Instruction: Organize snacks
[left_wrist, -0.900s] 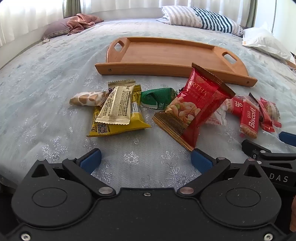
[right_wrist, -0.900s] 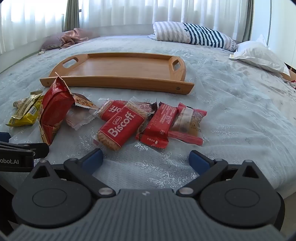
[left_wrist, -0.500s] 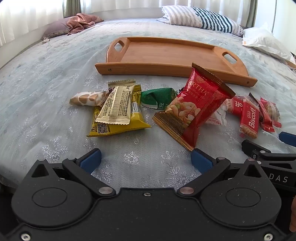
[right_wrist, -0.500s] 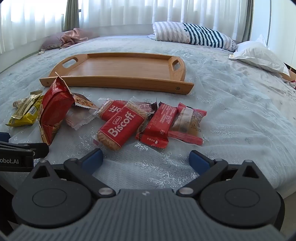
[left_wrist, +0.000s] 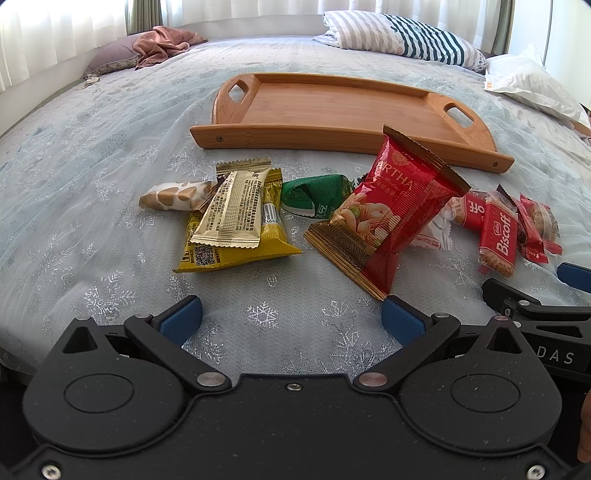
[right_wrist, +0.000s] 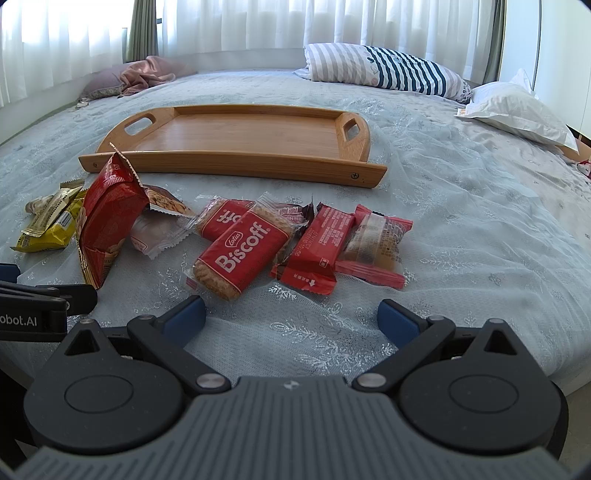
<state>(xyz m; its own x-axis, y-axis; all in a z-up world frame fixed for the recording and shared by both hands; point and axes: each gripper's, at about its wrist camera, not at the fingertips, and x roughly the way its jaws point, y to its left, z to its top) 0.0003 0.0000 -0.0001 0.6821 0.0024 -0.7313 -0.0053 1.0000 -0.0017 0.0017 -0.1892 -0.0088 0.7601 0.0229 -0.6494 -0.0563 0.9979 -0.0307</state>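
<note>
Several snack packets lie in a row on the bed in front of a bare wooden tray (left_wrist: 343, 107) (right_wrist: 243, 136). In the left wrist view I see a gold bar (left_wrist: 232, 210) on a yellow packet (left_wrist: 236, 251), a green packet (left_wrist: 314, 194) and a tall red nut bag (left_wrist: 391, 210). The right wrist view shows a Biscoff packet (right_wrist: 243, 254), a red bar (right_wrist: 321, 247) and a clear cake packet (right_wrist: 373, 243). My left gripper (left_wrist: 291, 319) hangs open near the bed's front edge, below the yellow packet and nut bag. My right gripper (right_wrist: 291, 317) is open just short of the Biscoff packet. Neither holds anything.
A striped pillow (right_wrist: 384, 70) and a white pillow (right_wrist: 517, 110) lie at the back right. A pink cloth on a pillow (left_wrist: 162, 44) sits at the back left. Curtains (right_wrist: 258, 29) close off the far side. The bed's edge runs under both grippers.
</note>
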